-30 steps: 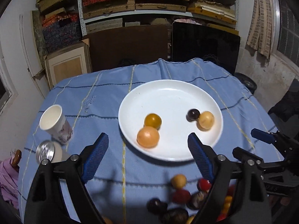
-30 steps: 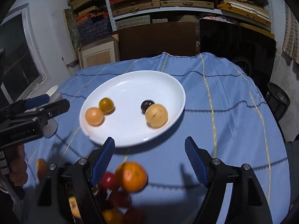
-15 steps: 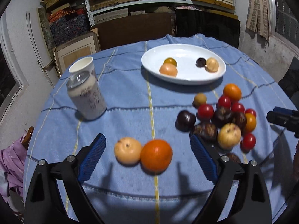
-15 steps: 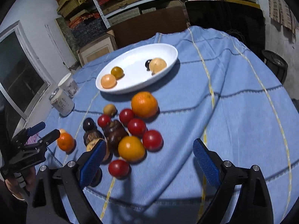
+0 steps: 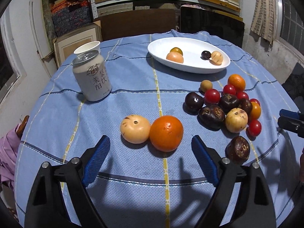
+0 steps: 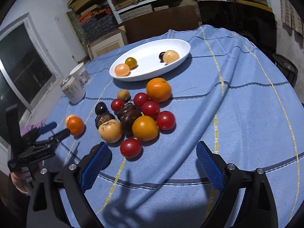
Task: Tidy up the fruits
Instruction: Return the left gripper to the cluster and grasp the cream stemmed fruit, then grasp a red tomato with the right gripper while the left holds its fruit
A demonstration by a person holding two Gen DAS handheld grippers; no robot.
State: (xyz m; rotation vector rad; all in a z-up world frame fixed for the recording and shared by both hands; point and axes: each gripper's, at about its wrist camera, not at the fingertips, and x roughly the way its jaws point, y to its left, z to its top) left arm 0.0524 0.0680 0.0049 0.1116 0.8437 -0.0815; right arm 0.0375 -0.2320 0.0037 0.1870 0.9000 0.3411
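A white oval plate (image 5: 191, 66) (image 6: 144, 75) at the far side of the blue cloth holds several small fruits. A pile of red tomatoes, dark fruits and oranges (image 5: 226, 104) (image 6: 136, 117) lies loose in front of it. An orange (image 5: 166, 133) and a pale fruit (image 5: 135, 128) lie just ahead of my open, empty left gripper (image 5: 151, 149). My right gripper (image 6: 152, 154) is open and empty, just behind a red tomato (image 6: 130, 147).
A drink can (image 5: 92, 77) and a paper cup (image 5: 87, 47) stand at the left of the table. The round table drops off at its edges. Shelves, boxes and a dark chair back stand behind it.
Both grippers have pulled back from the plate toward the near side of the table. The loose fruit pile and the can have come into full view.
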